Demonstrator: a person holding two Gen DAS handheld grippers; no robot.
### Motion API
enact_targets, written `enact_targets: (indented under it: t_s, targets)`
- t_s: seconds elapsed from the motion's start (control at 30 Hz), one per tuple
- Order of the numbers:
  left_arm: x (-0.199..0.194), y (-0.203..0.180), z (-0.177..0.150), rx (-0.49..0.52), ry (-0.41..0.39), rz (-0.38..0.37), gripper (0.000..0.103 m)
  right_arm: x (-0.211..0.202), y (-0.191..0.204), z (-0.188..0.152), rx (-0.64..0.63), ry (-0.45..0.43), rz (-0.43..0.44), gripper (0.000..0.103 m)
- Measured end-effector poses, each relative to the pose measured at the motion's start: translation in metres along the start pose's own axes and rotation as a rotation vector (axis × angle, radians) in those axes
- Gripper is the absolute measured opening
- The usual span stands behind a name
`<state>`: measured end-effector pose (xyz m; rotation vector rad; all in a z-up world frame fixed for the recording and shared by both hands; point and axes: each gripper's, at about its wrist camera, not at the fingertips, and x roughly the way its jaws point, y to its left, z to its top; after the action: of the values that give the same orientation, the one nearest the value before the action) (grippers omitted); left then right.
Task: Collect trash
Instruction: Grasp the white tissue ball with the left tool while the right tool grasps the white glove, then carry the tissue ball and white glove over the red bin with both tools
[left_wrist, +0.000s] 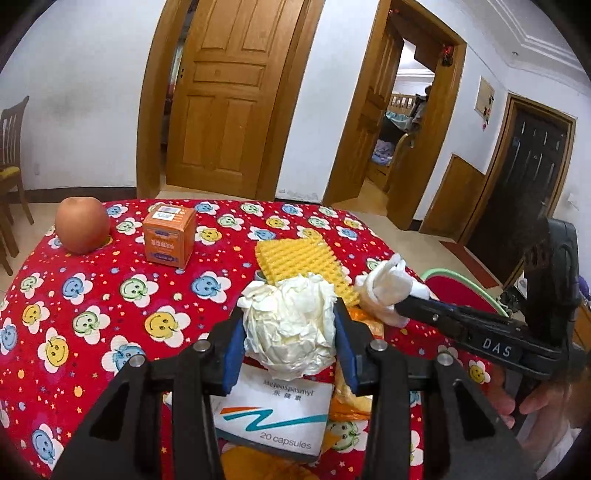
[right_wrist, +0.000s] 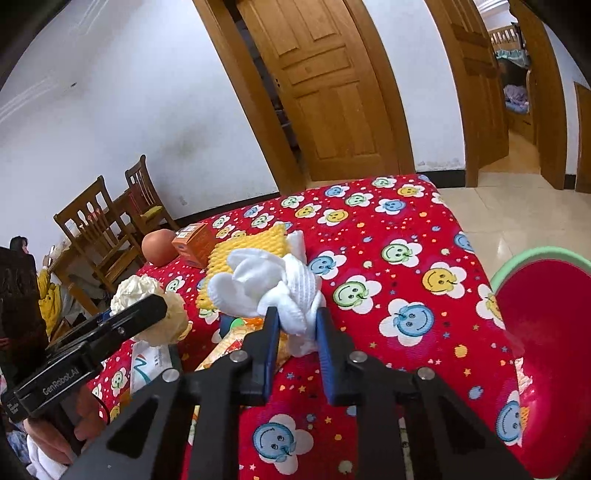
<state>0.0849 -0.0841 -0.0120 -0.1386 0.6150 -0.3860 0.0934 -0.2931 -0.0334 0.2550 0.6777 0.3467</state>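
Left gripper (left_wrist: 290, 334) clamps a crumpled paper ball (left_wrist: 290, 328); right gripper (right_wrist: 297, 325) clamps a white foam wrap (right_wrist: 273, 282) above the tablecloth (right_wrist: 388, 258).

"20 capsules" on white box (left_wrist: 273, 417)

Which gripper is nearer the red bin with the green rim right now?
Right. The right gripper, shut on the white tissue wad, sits just beside the red bin off the table edge. The left gripper, holding the cream paper ball, is farther from it.
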Motion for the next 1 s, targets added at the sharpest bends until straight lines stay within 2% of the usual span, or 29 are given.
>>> enact_targets:
  t_s: [0.23,0.63,1.0]
  targets:
    - [0.001,-0.007,-0.001,0.033,0.002,-0.002,0.044,-0.006,-0.009,-0.001,0.033,-0.009,-0.011,0.022]
    - [-0.004,-0.006,-0.002,0.020,-0.014,-0.016,0.044,-0.025,-0.026,-0.004,0.070,-0.036,-0.002,0.022]
    - [-0.006,-0.033,-0.002,0.080,-0.033,-0.029,0.044,-0.033,-0.031,-0.006,0.078,-0.047,0.006,0.022]
